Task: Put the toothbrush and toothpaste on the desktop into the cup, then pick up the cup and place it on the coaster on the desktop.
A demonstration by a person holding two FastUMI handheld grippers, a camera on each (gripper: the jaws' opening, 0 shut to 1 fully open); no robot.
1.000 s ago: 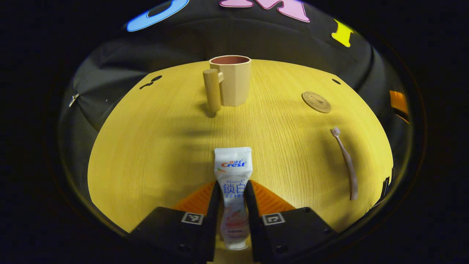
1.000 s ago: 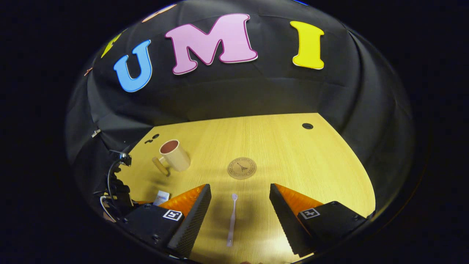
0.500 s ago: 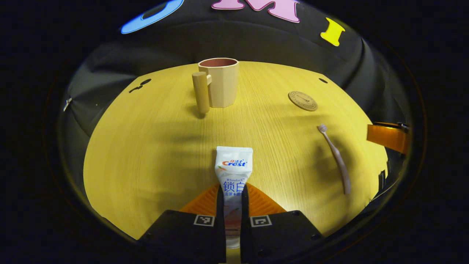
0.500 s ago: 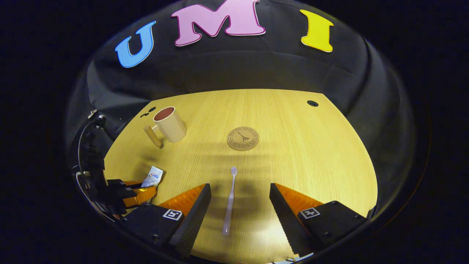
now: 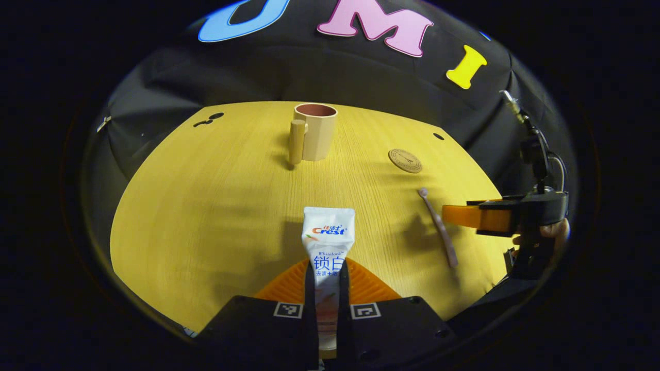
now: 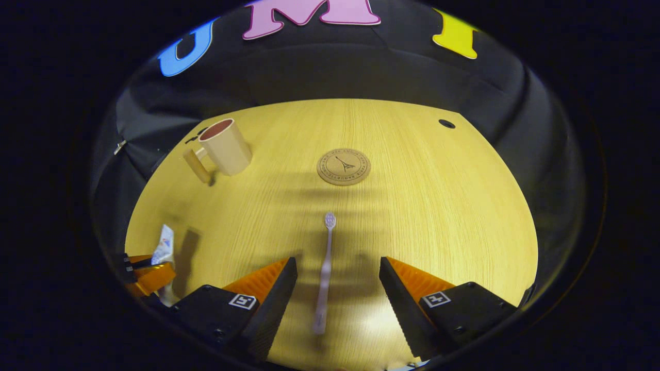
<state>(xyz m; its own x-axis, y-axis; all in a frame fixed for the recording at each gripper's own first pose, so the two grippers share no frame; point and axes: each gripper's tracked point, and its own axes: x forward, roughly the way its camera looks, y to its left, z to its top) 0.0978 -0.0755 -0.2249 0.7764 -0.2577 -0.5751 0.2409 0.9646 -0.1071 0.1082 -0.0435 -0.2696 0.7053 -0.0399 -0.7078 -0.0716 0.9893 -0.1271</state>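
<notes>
Over the desk we had lifted the tube, left gripper pinching it. Our right gripper sank, spread, around the toothbrush; the cup came next.

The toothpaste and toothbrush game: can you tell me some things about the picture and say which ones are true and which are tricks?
1. The left gripper has its jaws shut on the toothpaste. True.
2. The toothbrush is already standing in the cup. False: it lies flat on the desktop, between the right gripper's open jaws.
3. The cup sits on the coaster. False: they stand apart, and the coaster is bare.
4. The cup is upright with nothing seen poking out. True.
5. The right gripper is squeezing the toothbrush. False: its jaws are wide open.
</notes>
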